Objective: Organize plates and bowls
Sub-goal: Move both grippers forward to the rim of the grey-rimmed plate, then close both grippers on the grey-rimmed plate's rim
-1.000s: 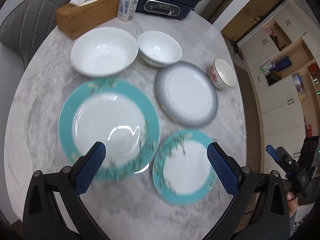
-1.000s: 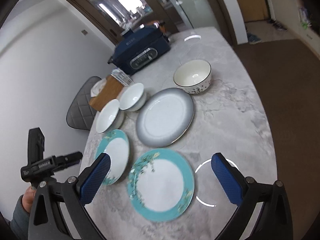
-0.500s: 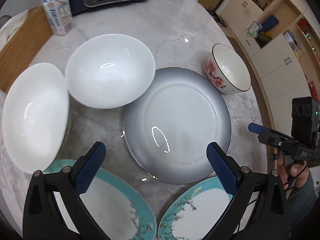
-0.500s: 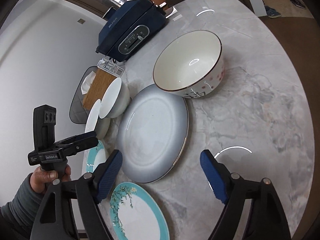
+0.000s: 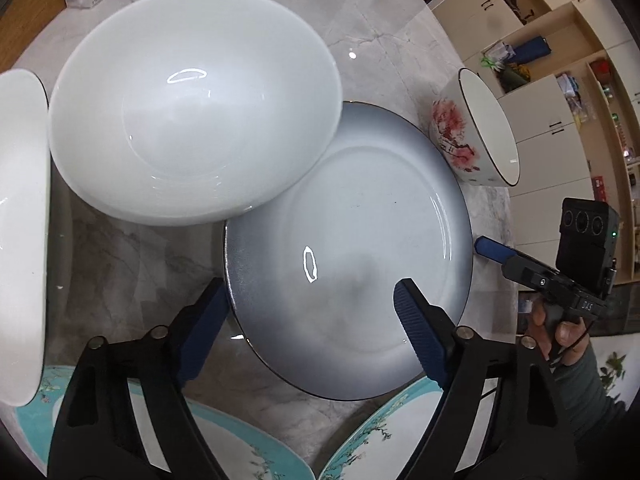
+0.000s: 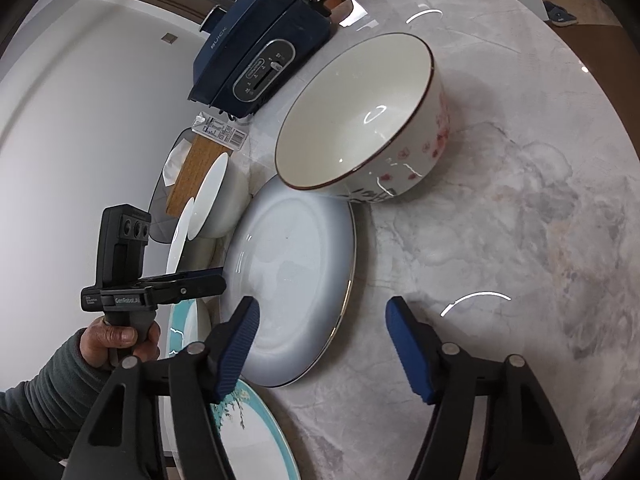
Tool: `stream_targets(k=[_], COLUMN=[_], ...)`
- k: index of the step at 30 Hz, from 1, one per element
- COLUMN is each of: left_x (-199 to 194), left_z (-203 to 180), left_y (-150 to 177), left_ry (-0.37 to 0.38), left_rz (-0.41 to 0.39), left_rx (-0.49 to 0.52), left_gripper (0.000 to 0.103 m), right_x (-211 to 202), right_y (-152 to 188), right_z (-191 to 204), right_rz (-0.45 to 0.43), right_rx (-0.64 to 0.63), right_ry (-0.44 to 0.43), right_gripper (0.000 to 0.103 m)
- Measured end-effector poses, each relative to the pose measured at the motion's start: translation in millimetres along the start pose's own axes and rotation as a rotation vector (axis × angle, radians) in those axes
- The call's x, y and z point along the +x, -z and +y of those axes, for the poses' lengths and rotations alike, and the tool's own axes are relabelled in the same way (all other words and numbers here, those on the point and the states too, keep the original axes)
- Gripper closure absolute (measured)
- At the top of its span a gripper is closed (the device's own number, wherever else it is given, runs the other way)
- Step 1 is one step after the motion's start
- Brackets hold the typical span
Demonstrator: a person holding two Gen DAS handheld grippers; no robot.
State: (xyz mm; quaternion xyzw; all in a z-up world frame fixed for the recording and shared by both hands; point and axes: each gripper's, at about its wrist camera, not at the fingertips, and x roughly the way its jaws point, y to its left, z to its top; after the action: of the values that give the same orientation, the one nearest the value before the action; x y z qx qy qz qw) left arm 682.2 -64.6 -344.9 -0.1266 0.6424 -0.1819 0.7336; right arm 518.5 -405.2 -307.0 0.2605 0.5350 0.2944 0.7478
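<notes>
Left wrist: left gripper point(image 5: 312, 320) and right gripper point(image 6: 320, 344) jaws apart, closing astride opposite rims of grey plate point(image 5: 360, 248), flat on table point(image 6: 500, 240). Risk: pads slip off glaze; lifted plate knocks touching floral bowl point(image 6: 360, 120).

The bench point(image 6: 520, 208) is pale grey marble with darker veins. The plate point(image 5: 360, 248) fades from white centre to dark grey rim. One bowl point(image 5: 192, 108) is plain white; the other bowl point(image 6: 360, 120) is cream with pink blossoms and a dark rim line. Two plates point(image 5: 248, 444) carry teal bands with blossom sprigs. The fingers point(image 5: 420, 340) are blue.
</notes>
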Motion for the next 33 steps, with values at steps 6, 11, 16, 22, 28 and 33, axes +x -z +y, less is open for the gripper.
stream_targets(k=[6, 11, 16, 22, 28, 33], left_x=[11, 13, 16, 16, 20, 12], left_z=[6, 7, -17, -9, -3, 5], left_y=[-20, -24, -12, -11, -13, 3], left_ry=[0.019, -0.006, -0.033, -0.033, -0.029, -0.036], left_rz=[-0.008, -0.029, -0.035, -0.028, -0.003, 0.013], left_rx=[-0.019, -0.024, 0.014, 0.018, 0.003, -0.012], left_gripper=[0.022, 0.022, 0.022, 0.054, 0.072, 0.079], right_x=[6, 15, 23, 26, 29, 29], right_y=[-4, -6, -9, -17, -21, -22], right_z=[-3, 1, 6, 4, 3, 8], right_rz=[0.014, 0.035, 0.062, 0.084, 0.074, 0.079], right_rx=[-0.017, -0.037, -0.053, -0.028, 0.013, -0.010], right_ry=[-0.012, -0.018, -0.021, -0.044, -0.057, -0.017], right_gripper=[0.037, 0.042, 0.049, 0.049, 0.044, 0.049])
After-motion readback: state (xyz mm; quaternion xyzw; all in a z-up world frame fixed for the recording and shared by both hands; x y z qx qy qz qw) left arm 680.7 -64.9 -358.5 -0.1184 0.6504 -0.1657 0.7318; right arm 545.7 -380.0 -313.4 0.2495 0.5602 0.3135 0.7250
